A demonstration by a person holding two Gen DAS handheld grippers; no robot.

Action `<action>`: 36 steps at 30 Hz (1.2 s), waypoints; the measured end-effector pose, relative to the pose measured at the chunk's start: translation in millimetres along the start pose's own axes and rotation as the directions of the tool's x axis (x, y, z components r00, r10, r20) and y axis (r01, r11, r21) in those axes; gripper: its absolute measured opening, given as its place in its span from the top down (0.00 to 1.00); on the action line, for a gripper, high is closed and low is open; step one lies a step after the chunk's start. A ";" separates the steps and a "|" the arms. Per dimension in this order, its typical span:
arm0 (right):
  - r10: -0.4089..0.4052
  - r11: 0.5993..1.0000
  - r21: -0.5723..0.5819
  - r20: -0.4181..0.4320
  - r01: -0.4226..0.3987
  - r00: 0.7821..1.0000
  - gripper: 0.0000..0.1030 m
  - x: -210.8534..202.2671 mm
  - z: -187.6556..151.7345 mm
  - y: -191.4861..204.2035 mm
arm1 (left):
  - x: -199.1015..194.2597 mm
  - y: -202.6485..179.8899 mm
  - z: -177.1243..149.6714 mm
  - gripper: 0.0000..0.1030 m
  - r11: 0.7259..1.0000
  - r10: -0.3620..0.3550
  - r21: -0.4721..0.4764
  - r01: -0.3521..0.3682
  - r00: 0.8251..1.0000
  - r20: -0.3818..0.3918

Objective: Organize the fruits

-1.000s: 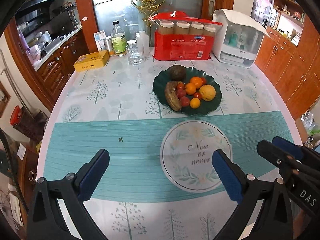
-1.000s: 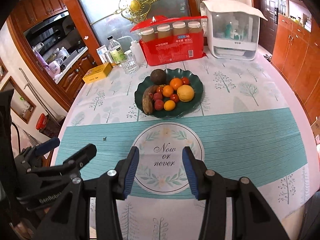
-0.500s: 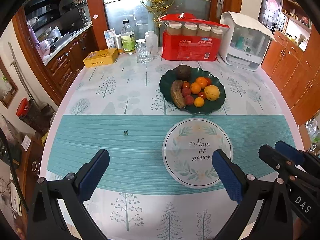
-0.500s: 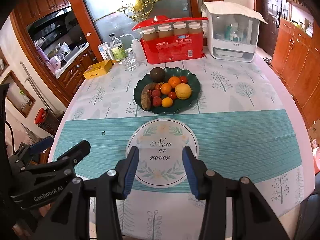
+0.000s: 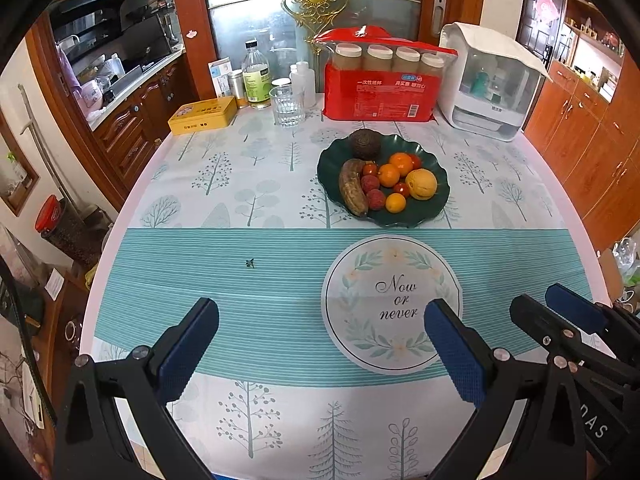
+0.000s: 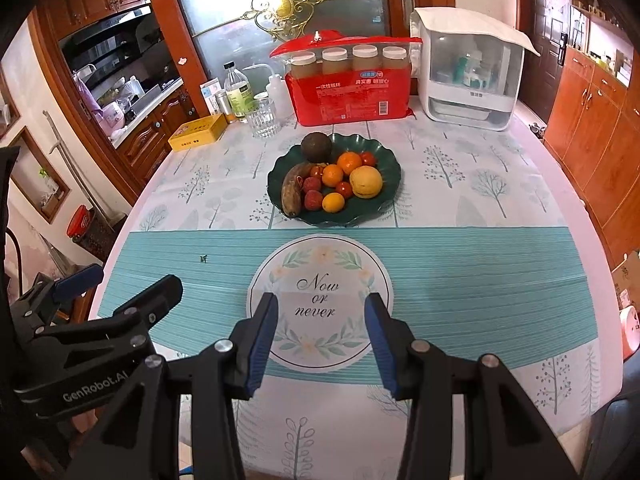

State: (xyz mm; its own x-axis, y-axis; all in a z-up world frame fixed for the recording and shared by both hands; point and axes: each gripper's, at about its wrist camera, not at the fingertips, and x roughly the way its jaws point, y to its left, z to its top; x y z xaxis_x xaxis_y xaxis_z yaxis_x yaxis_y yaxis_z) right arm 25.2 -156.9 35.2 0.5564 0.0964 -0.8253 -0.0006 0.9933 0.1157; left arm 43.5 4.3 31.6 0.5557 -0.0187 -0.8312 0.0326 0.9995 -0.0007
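Both unmoved, left hand-held gripper [image 5: 320, 344] wide, empty

The green fruit plate [image 5: 384, 216] is viewed by both wrist cameras from above the counter's near edge, tilted downward: from its near left in the left view, nearly straight on in the right [image 6: 334, 220]. Plate and printed medallion [image 5: 394, 304] are shared.

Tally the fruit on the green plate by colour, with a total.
On the green plate:
Orange or yellow round fruit: 4, the largest on the right
Small smooth red fruit: 3, one at the back
Bumpy pinkish-red fruit: 2, one in front
Dark round fruit: 1
Browned banana: 1
Total: 11
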 end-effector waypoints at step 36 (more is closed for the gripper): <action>0.011 1.000 0.006 0.001 -0.011 1.000 0.56 -8.2 -12.5 -3.1 | -10.1 0.1 -14.3 0.01 1.000 0.007 0.000 -0.007 1.000 -0.010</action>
State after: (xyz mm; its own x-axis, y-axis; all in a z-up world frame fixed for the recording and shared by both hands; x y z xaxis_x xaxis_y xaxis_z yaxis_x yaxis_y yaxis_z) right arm 10.3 -160.0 34.6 0.5571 0.1069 -0.8235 -0.0013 0.9918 0.1279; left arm 26.0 5.0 32.1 0.5477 -0.0114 -0.8366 0.0284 0.9996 0.0050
